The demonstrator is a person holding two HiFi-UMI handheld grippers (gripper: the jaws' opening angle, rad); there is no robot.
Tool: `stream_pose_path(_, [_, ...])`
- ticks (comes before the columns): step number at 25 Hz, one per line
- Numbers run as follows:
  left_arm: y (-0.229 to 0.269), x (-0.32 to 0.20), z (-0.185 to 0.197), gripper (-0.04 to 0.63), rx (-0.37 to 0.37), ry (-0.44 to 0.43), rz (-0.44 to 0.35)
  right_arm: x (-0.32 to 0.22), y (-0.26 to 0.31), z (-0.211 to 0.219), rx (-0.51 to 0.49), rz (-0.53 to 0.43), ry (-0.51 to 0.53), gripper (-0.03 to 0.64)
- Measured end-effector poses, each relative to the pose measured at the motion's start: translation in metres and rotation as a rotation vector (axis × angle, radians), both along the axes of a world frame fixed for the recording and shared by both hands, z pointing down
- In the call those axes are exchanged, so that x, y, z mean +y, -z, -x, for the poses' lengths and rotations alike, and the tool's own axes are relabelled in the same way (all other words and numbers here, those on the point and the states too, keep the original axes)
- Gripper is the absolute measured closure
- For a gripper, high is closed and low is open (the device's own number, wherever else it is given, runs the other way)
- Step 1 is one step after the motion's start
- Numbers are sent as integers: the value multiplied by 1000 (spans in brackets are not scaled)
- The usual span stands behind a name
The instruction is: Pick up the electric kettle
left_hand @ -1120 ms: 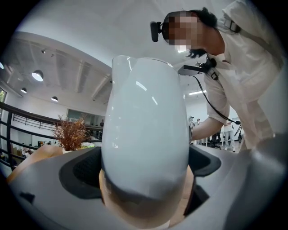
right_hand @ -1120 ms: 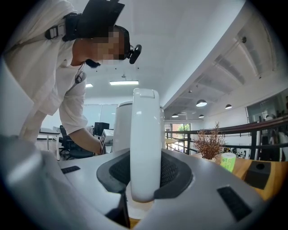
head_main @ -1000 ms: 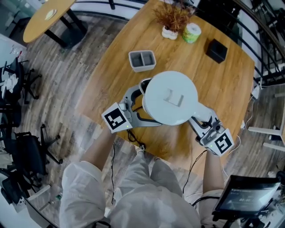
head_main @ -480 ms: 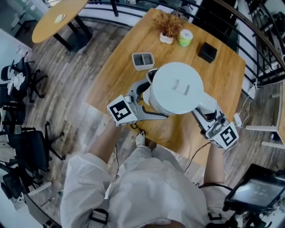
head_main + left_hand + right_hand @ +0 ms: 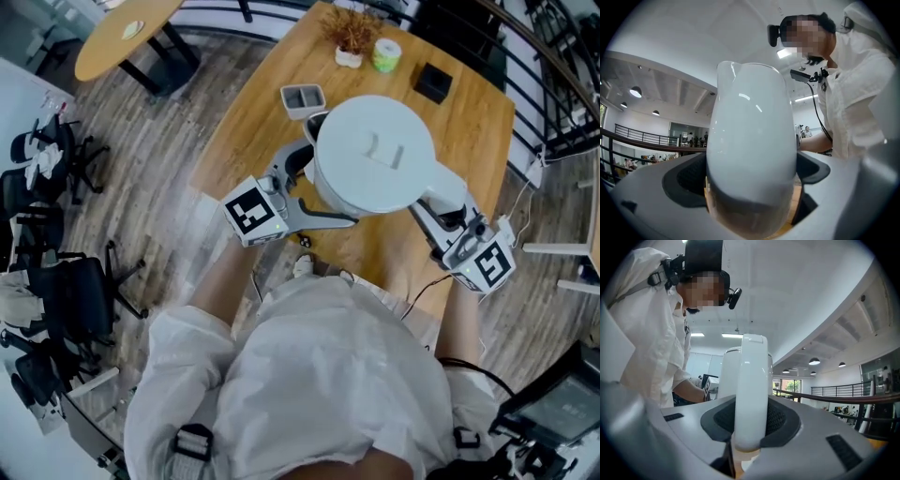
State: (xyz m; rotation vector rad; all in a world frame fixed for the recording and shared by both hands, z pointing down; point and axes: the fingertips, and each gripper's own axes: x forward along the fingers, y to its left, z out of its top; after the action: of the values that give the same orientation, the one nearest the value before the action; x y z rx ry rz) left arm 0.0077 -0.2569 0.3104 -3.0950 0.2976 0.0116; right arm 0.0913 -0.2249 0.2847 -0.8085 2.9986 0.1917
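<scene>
A white, smooth-sided electric kettle [image 5: 375, 155] with a flat round lid hangs between two hand-held grippers above the edge of a round wooden table [image 5: 473, 127], apparently clear of its surface. The left gripper [image 5: 302, 180] pinches the kettle's rounded body on the spout side, and its own view shows the glossy wall [image 5: 750, 140] filling the gap between the dark pads. The right gripper [image 5: 442, 199] is clamped on the kettle's white handle [image 5: 752, 390], which stands upright between its pads.

The weaker hold looks like the left one. The body is slick and curved and narrows toward the top, so the pads bear on a sloping surface and the kettle could slide down out of them. The handle is narrow, so by itself it would probably let the kettle swing about the right jaws. If the two hands drift apart, or one rises faster than the other, the kettle would tilt or twist loose. Whether it holds water cannot be seen. A drop would land on the table close to the small grey two-compartment tray [image 5: 302, 97].
</scene>
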Motion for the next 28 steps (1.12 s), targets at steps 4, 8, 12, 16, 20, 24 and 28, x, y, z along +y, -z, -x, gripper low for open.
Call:
stream_pose_path(4, [6, 23, 4, 11, 3, -1, -9, 23, 2, 4, -25, -9, 4, 515])
stream_pose_path(8, [7, 40, 2, 11, -6, -5, -12, 41, 3, 2, -34, -10, -2, 515])
stream_pose_path(12, [6, 54, 4, 11, 1, -11, 12, 56, 4, 4, -47, -7, -3, 515])
stream_pose_path(16, [0, 67, 6, 11, -4, -11, 29, 67, 0, 6, -45, -1, 0, 515])
stream_pose_path(20, [0, 73, 10, 11, -10, -9, 32, 73, 0, 10, -42, 4, -2, 515])
stream_pose_path(24, [1, 76, 14, 11, -10, -8, 26, 76, -1, 13, -38, 5, -1, 515])
stream_pose_path(28, [-1, 76, 13, 11, -10, -6, 26, 77, -3, 13, -43, 5, 3, 516])
